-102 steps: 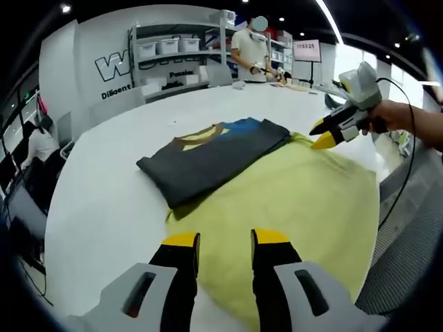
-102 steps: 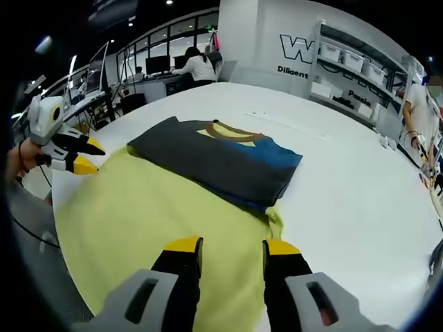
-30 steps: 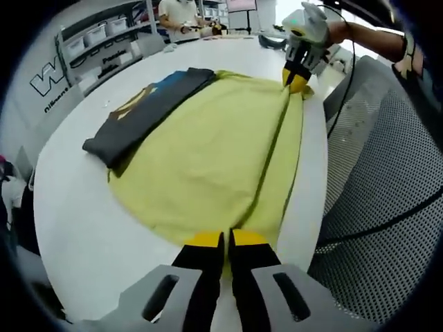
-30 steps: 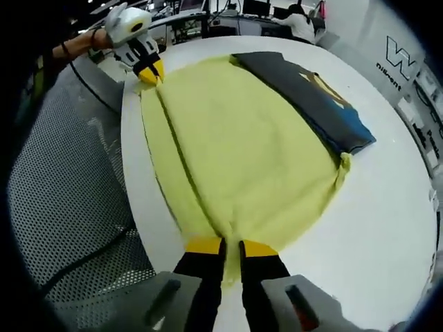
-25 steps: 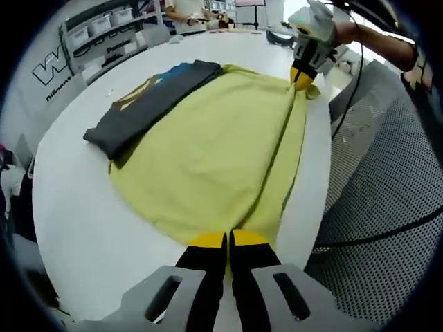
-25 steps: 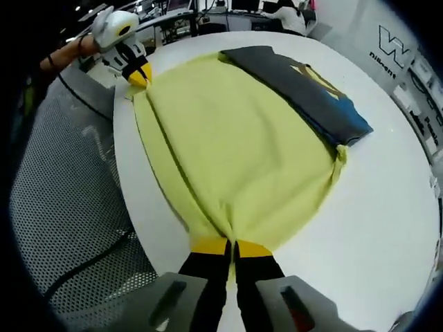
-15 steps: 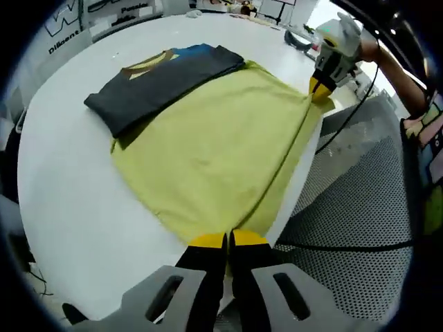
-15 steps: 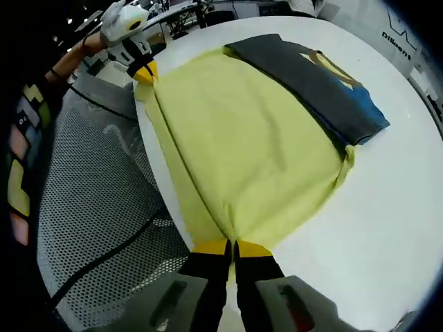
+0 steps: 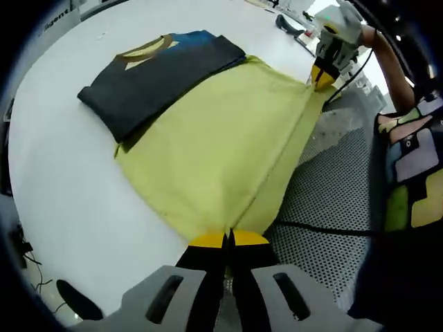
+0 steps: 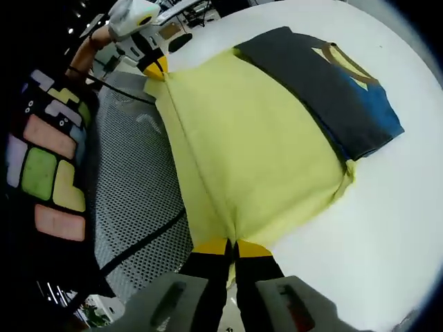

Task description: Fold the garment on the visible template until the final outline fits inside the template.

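1. Holding the near hem of the yellow garment [image 9: 221, 145], my left gripper [image 9: 227, 240] sits at the bottom centre of the left gripper view, jaws pressed together on the cloth.
2. From there the garment runs up and across the frame over the white table [image 9: 62, 187], and its far edge tucks under the folded dark shirt [image 9: 156, 72] at the upper left.
3. My right gripper [image 9: 322, 75] shows at the upper right of that view, pinched on the other hem corner, so the held edge stretches as a taut line between my two tools, hanging off the table's rim.
4. In the right gripper view my right gripper [image 10: 228, 248] is clamped on the hem at the bottom centre; the dark shirt [image 10: 325, 90] lies at the upper right.
5. I judge the fold must carry this held edge away from me toward the dark shirt, across the garment's long axis, both grippers moving together since each is equally near its own corner.
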